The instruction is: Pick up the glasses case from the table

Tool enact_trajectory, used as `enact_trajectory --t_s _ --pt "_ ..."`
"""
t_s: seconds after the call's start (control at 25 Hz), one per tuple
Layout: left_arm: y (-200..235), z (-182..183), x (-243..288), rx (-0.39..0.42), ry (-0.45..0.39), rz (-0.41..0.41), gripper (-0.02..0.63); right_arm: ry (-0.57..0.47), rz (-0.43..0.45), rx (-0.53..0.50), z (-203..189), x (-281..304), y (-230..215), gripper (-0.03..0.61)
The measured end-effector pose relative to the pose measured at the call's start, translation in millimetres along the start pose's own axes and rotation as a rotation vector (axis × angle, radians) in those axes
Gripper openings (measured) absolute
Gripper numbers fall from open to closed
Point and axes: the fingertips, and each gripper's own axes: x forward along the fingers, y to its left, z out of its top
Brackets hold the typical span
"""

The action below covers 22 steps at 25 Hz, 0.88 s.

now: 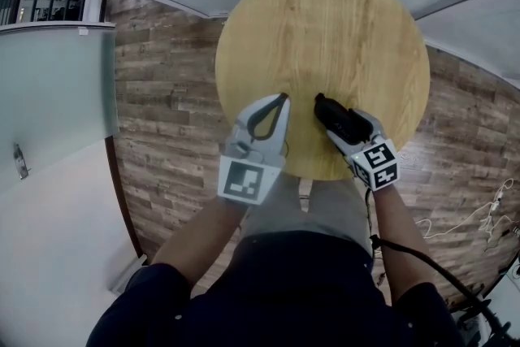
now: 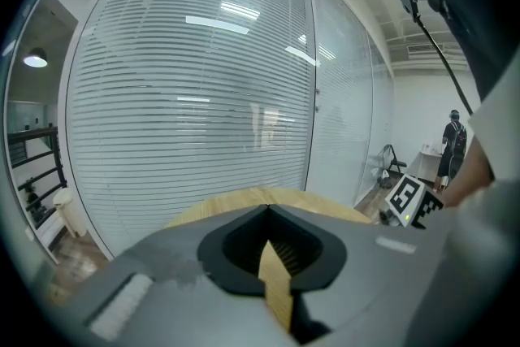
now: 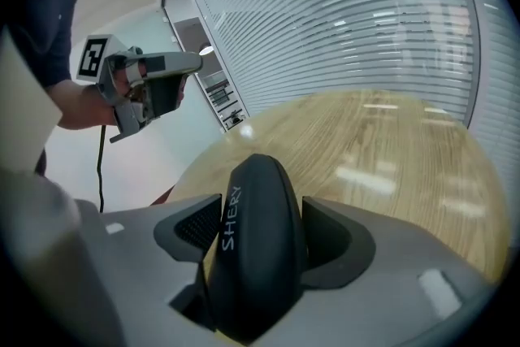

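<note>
Glasses case: a black hard-shell case (image 3: 253, 256), smooth and rounded, with white lettering along one flank. It lay at the near edge of the round wooden table (image 1: 325, 28), and its length ran in between the right gripper's jaws.
Right gripper: its (image 3: 264, 223) jaws stood wide on either side of the case. The ribbed pad on one side showed clear of the shell, so no squeeze on it was visible.
Left gripper: its (image 2: 268, 211) jaws met tip to tip on nothing. It hung over the table's near edge, just beside the right gripper.
Handling: the case was probably light and stiff, and the shell should bear a firm pinch unharmed. Its curved, smooth flanks looked slippery and might slide out of a shallow grip.
Where to hold: across the narrow width near mid-length, with the pads flat on the two long flanks, below the crown.
Surroundings: a wood-plank floor (image 1: 171, 118) lay under the table, and a glass wall with blinds (image 2: 195, 93) stood beyond it.
</note>
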Motion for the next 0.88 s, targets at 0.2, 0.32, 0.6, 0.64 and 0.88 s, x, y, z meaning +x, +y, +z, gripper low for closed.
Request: enact_trajectory --t_s 0.2,0.32,0.6,0.64,0.88 --pt "2.0 13.1 -7.7 0.021 -0.007 -0.001 0.005 -0.082 -0.011 0.055 18.7 -21.3 1.6 0.316" --pt "-1.4 32.7 -14.6 0.036 -0.039 -0.007 0.005 -0.134 -0.019 0.056 38.6 -40.9 10.3 0.316" --pt "-10.4 94.8 -51.2 0.072 -0.117 -0.058 0.005 -0.271 -0.045 0.015 110.1 -102.0 47.5 0.316" --pt "-12.9 104.1 -54.5 0.078 -0.127 -0.065 0.005 -0.296 -0.054 0.002 121.5 -115.1 50.5 0.316" --pt "-10.4 149.3 -78.2 0.104 -0.202 -0.073 0.005 -0.452 -0.113 -0.069 183.6 -190.7 73.3 0.316"
